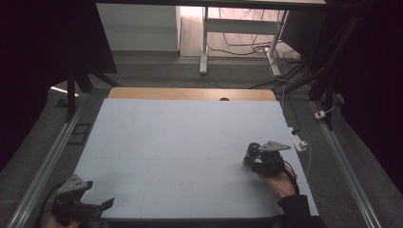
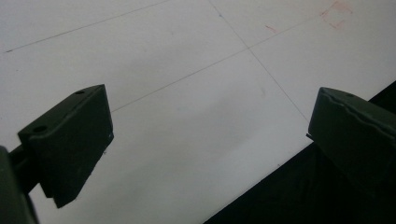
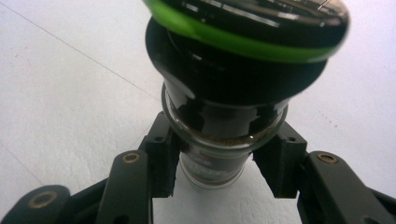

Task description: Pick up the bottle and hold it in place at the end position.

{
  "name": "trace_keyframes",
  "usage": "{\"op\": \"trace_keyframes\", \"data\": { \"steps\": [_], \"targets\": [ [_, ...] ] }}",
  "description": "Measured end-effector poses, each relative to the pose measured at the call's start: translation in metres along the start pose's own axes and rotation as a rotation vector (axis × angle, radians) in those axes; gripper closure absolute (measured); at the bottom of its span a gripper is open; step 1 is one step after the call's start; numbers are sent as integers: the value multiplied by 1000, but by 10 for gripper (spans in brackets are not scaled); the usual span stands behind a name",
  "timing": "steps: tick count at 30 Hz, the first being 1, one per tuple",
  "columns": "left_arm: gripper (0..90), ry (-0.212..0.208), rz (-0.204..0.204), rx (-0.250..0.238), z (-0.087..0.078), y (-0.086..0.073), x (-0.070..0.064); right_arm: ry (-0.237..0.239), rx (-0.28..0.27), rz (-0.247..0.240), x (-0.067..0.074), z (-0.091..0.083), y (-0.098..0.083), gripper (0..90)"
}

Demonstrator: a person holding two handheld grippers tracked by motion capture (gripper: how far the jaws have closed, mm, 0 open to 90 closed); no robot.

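A jar (image 1: 250,154) with a clear glass body, a wide black cap and a green ring (image 3: 243,39) around the cap stands on the white table (image 1: 180,137) at the right. My right gripper (image 1: 255,160) is shut on its glass body, a pad pressing on each side, as the right gripper view (image 3: 212,163) shows up close. A hand holds this gripper from the near side. At the table's near left corner my left gripper (image 1: 102,209) stands open, and in the left gripper view (image 2: 210,135) nothing but bare table lies between its jaws.
Thin pencil lines and a faint red square (image 2: 337,14) mark the table top. A wooden strip (image 1: 190,93) runs along the far edge. Metal rails (image 1: 47,161) flank both sides. A white plug with a cable (image 1: 299,142) lies off the right edge.
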State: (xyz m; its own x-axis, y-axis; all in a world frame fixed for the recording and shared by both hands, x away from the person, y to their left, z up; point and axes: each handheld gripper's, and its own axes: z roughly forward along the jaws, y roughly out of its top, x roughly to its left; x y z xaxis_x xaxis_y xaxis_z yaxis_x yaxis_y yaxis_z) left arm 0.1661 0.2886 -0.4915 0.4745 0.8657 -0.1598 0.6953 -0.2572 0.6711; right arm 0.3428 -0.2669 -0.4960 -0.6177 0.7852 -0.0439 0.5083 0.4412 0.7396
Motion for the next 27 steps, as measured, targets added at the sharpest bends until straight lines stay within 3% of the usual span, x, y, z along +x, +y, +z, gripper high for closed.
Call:
{"op": "trace_keyframes", "data": {
  "steps": [12, 19, 27],
  "targets": [
    [10, -2, -5, -1, 0, 0, 0, 29, -8, 14, 3, -6, 11, 525],
    [11, -1, -2, 0, 0, 0, 0, 69, -45, 41, 7, -8, 26, 525],
    [14, -3, -6, 0, 0, 0, 1, 119, -38, -1, 16, 2, 44, 524]
  ]
}}
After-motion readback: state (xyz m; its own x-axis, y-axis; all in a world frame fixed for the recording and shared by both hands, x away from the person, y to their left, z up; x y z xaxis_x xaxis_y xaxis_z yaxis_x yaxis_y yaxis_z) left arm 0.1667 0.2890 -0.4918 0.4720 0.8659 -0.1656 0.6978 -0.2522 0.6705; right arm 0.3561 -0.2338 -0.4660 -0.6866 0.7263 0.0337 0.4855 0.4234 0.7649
